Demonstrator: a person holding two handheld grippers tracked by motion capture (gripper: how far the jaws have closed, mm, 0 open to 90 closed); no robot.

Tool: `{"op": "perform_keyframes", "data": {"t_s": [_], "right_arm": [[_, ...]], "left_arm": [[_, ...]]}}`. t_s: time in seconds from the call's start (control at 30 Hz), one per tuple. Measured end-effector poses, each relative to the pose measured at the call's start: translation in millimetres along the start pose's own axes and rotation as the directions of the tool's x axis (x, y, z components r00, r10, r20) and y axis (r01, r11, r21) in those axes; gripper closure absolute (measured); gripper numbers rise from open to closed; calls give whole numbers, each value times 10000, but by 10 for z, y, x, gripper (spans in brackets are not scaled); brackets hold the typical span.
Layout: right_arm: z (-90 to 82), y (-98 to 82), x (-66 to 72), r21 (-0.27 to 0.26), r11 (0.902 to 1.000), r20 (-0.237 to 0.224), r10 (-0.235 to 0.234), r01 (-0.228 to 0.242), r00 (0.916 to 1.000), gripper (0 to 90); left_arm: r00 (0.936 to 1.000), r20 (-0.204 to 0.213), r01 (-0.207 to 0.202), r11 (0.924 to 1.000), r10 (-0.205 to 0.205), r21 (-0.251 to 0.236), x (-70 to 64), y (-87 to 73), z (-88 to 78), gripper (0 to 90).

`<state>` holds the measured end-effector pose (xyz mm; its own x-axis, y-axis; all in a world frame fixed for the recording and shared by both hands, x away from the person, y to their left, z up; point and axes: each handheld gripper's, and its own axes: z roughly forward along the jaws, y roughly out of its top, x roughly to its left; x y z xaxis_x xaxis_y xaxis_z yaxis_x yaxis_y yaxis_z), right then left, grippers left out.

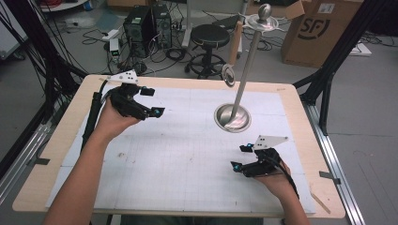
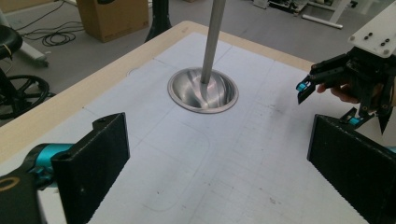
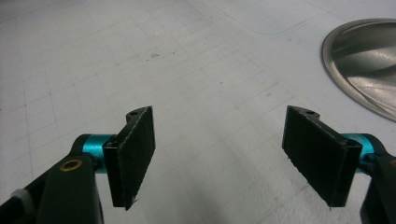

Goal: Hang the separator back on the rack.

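A metal stand rises from the table's right-centre: a shiny round dish base (image 1: 232, 118), a slanted pole (image 1: 246, 65) and a disc with a ball on top (image 1: 263, 18). A small shiny round piece (image 1: 228, 75) hangs beside the pole. My left gripper (image 1: 152, 101) is held above the mat at the far left, open and empty, with its jaws pointing right toward the base (image 2: 203, 91). My right gripper (image 1: 241, 157) hovers near the front right, just in front of the base, open with nothing between its jaws. The left gripper view shows that right gripper (image 2: 329, 105) farther off. The base's rim (image 3: 369, 60) lies to the upper right of the right gripper (image 3: 217, 126).
A white gridded mat (image 1: 178, 154) covers the wooden table (image 1: 300, 122). Beyond the far edge stand a black stool (image 1: 210, 40), computer towers (image 1: 145, 26) and a cardboard box (image 1: 319, 33). Black frame struts (image 1: 328, 79) flank the table.
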<state>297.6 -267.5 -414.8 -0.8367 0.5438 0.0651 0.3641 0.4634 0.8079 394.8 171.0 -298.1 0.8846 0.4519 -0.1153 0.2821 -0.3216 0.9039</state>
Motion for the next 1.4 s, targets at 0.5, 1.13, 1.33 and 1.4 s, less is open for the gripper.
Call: {"op": "perform_keyframes", "data": {"t_s": [0.5, 1.13, 1.33, 1.4], "right_arm": [[7, -19, 0, 131, 9999, 0, 64, -64, 10000, 247], [3, -46, -12, 215, 9997, 37, 133, -134, 9999, 248], [-5, -52, -23, 167, 9997, 49, 174, -174, 9998, 248], [-7, -52, -29, 131, 9998, 60, 153, -154, 9999, 248]], "left_arm": [[9994, -304, 192, 9996, -185, 217, -97, -442, -12, 63], [9970, -685, 417, 9963, -366, 748, -224, -979, 47, 17], [9958, -902, 188, 9984, -140, 526, -260, -1065, -43, 17], [9950, -983, 218, 9991, -182, 358, -268, -1088, -51, 17]]}}
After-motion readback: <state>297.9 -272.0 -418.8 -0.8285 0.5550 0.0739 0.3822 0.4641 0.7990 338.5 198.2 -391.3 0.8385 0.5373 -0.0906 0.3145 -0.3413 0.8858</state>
